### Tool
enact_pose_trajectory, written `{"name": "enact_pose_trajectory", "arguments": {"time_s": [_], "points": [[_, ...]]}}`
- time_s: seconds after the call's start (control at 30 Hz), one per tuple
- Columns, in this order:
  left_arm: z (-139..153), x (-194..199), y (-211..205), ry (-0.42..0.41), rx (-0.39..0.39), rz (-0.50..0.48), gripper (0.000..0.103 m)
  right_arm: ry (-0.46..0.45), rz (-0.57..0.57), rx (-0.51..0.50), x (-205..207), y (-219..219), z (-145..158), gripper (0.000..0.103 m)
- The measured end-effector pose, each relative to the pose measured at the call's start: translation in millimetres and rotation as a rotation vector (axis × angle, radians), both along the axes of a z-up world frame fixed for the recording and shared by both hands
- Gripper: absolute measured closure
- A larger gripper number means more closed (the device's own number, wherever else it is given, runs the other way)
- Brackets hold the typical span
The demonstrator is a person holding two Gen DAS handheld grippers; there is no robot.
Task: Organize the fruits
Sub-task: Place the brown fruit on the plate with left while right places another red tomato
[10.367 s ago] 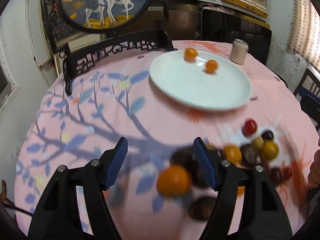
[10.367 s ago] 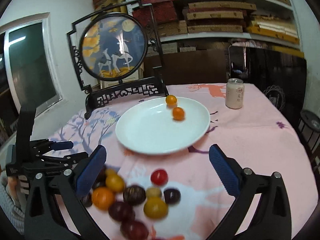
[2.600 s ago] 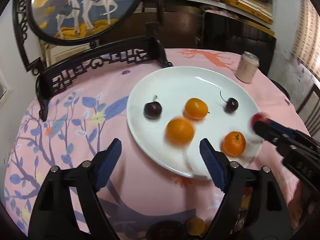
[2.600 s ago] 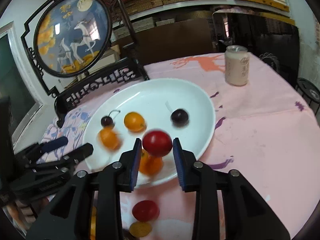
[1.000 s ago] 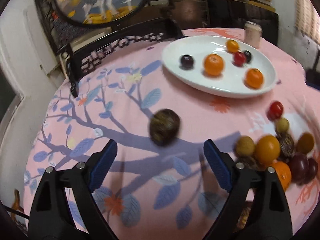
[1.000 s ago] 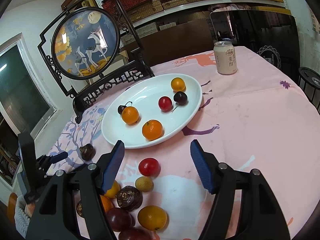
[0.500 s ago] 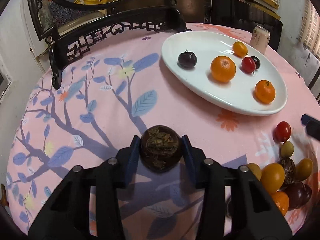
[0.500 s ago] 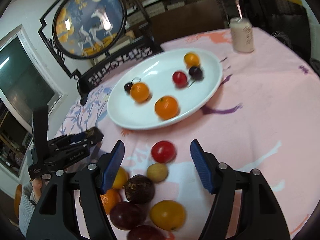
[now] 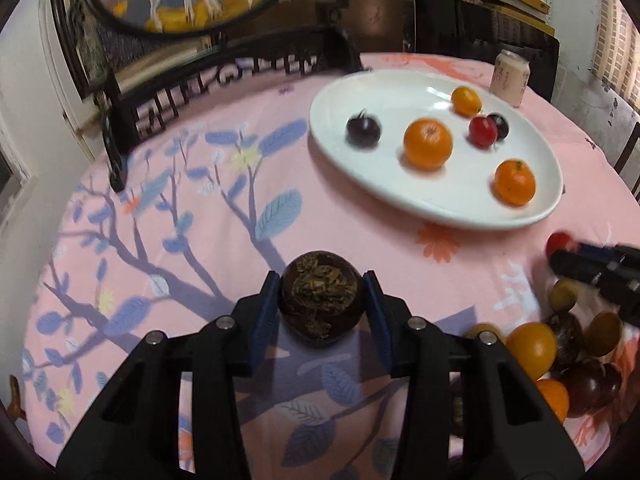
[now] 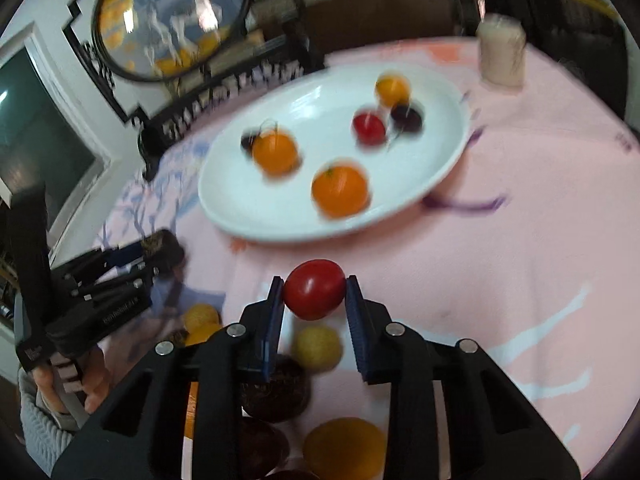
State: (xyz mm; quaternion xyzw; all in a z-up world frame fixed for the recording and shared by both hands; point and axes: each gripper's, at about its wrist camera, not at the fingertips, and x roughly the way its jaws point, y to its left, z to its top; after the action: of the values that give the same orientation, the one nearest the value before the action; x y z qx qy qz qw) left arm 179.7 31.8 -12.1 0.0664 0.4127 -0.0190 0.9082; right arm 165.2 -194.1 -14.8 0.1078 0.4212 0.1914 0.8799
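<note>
My left gripper (image 9: pixel 322 305) is shut on a dark brown wrinkled fruit (image 9: pixel 322 300) just above the pink tablecloth. My right gripper (image 10: pixel 315 300) is shut on a red tomato (image 10: pixel 315 289) in front of the white plate (image 10: pixel 440 160). The plate (image 9: pixel 400 84) holds two oranges (image 9: pixel 427 143), a yellow-orange fruit (image 9: pixel 465 100), a red tomato (image 9: pixel 482 131) and two dark cherries (image 9: pixel 363 129). A pile of loose fruits (image 9: pixel 560 352) lies at the right of the left wrist view, and below the right gripper (image 10: pixel 316 346).
A drink can (image 9: pixel 510 77) stands behind the plate. A round painted screen on a dark carved stand (image 9: pixel 224 68) sits at the table's far left. The left gripper and the hand holding it show at the left of the right wrist view (image 10: pixel 92 284).
My right gripper has closed on the red tomato from the pile. My left gripper stays shut on the brown fruit and has lifted slightly, with the view swinging toward the plate.
</note>
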Motion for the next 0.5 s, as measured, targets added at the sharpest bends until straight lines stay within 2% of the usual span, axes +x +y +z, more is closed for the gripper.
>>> {"name": "enact_pose_trajectory", "arguments": {"time_s": [0.1,0.23,0.37,0.5], "points": [[20,6,-12,-0.032,-0.035,-0.025,0.06,-0.105,-0.07,-0.002,-2,-15,26,0.072],[39,30,-36,-0.069,-0.043,-0.046,0.06,-0.12,-0.092,0.016,26,-20,39,0.072],[35,54,-52,-0.073,-0.034,-0.042,0.06,-0.137,-0.098,-0.036,51,-9,34,0.072],[22,70,-47,-0.033,-0.069,-0.026,0.06,-0.135,-0.092,-0.085,66,0,25,0.071]]}}
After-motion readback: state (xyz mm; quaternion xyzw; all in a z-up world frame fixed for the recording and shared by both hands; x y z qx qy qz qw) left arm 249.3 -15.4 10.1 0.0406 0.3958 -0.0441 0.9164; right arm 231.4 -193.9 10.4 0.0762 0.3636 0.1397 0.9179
